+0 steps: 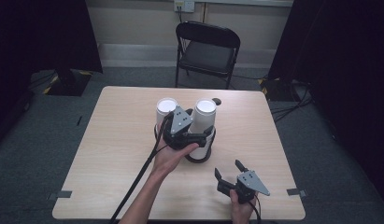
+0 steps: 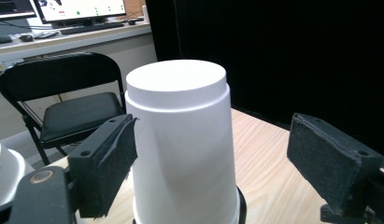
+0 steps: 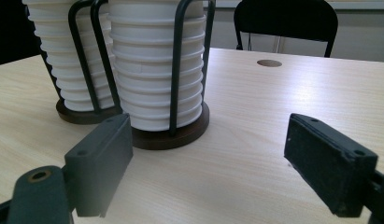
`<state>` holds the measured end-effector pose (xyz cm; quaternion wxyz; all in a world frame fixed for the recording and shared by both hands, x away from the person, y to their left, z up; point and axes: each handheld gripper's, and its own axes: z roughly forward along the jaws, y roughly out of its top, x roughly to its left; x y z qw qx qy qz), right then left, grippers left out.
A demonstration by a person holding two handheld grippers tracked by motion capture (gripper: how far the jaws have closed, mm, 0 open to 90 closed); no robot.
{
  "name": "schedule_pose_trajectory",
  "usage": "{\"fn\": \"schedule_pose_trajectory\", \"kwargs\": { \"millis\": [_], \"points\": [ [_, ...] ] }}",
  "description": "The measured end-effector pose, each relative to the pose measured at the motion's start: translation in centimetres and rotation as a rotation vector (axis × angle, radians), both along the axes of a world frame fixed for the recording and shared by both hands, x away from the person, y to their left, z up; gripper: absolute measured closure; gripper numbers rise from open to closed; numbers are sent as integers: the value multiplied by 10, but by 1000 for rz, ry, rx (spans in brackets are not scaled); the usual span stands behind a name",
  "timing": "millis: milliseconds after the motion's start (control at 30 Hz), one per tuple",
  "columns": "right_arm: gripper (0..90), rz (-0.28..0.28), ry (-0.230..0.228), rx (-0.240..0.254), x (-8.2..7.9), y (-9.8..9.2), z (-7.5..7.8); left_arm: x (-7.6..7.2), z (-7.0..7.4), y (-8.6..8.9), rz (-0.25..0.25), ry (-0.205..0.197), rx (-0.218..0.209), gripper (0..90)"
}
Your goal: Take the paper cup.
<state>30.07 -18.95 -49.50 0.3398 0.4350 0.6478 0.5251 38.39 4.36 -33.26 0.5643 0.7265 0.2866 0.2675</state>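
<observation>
Two stacks of upside-down white paper cups stand mid-table, each in a black wire holder on a dark round base: a left stack [image 1: 166,109] and a right stack [image 1: 204,112]. My left gripper [image 1: 182,128] sits against the right stack. In the left gripper view, its open jaws straddle the top cup [image 2: 180,116]. The left pad [image 2: 112,163] is close to the cup wall and the right pad [image 2: 330,163] is well off it. My right gripper [image 1: 227,168] hovers open near the table's front right with nothing between its jaws. It faces the right stack [image 3: 154,70] and the left stack [image 3: 63,70].
A black folding chair [image 1: 207,46] stands beyond the table's far edge. A small round hole [image 1: 217,101] lies in the tabletop behind the right stack. Black curtains hang at both sides. A cable trails from the left gripper toward the front edge.
</observation>
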Motion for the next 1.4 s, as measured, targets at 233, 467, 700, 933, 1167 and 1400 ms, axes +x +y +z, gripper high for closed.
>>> {"fn": "schedule_pose_trajectory", "kwargs": {
  "millis": [233,467,700,933,1167,1400],
  "points": [
    [147,4,1,4,0,0,0,10,6,-5,25,12,12,153],
    [145,2,1,4,0,0,0,18,9,-14,40,7,36,154],
    [145,4,-1,1,0,0,0,28,10,-21,68,17,64,154],
    [144,3,-2,-1,0,0,0,39,8,-31,79,21,119,159],
    [146,3,-4,-1,-1,0,0,47,3,-34,79,71,109,169],
    [145,3,-3,-2,-1,0,0,50,-1,-35,84,99,110,202]
  ]
}}
